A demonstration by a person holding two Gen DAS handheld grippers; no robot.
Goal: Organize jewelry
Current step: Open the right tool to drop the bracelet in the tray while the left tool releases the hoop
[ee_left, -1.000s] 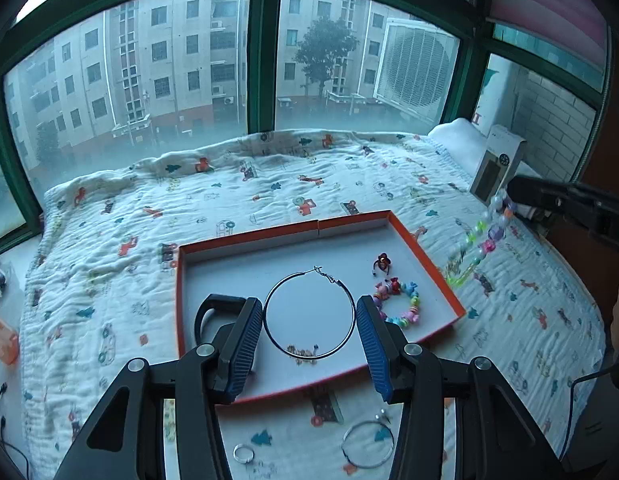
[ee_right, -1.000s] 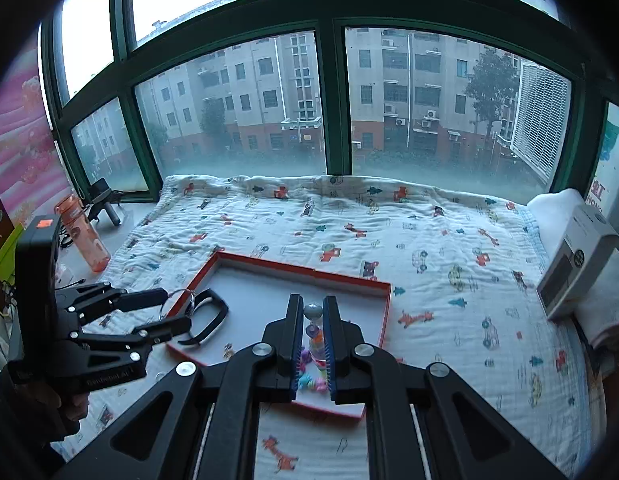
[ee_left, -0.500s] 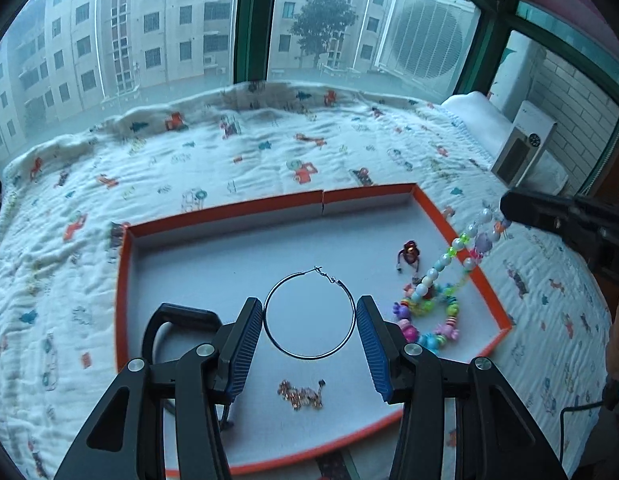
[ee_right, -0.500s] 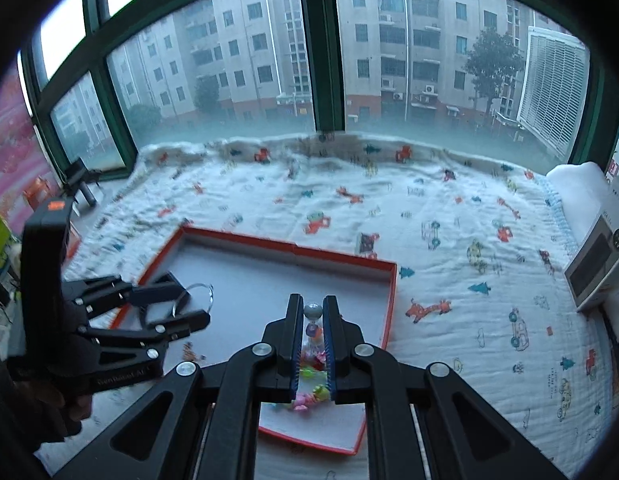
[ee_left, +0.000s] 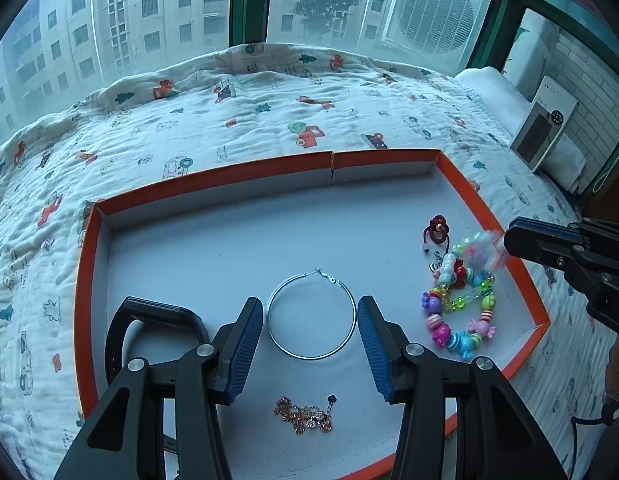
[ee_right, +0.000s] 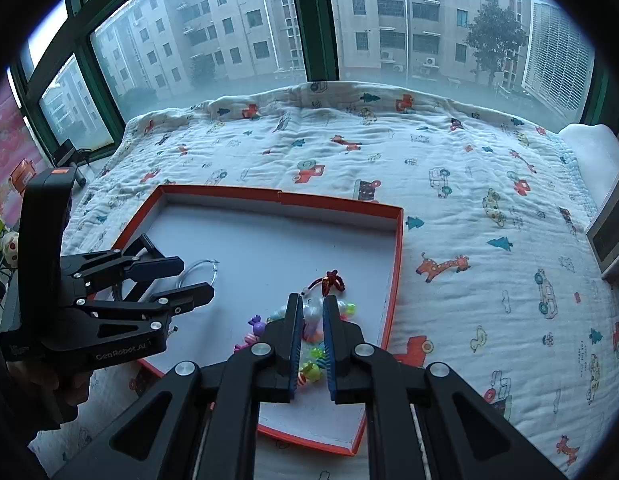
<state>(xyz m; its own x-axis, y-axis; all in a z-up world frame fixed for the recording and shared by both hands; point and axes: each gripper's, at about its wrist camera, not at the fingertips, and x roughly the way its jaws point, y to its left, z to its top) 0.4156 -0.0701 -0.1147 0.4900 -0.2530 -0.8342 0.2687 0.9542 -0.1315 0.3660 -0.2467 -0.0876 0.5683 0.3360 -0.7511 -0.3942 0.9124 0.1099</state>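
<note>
The bead bracelet (ee_left: 459, 308) lies mostly on the floor of the orange tray (ee_left: 85, 264) near its right wall, one end lifted and pinched in the right tongs (ee_right: 310, 308), whose jaws are narrowed on pale beads. Beside it sits a small red charm (ee_left: 436, 227). At the tray's middle lies a silver hoop earring (ee_left: 311, 314), framed by the left tongs (ee_left: 310, 322), spread wide around it without touching. A coppery chain (ee_left: 303, 414) lies nearer, a black bangle (ee_left: 149, 312) to the left. The tray rests on a printed bed quilt (ee_left: 229, 112).
</note>
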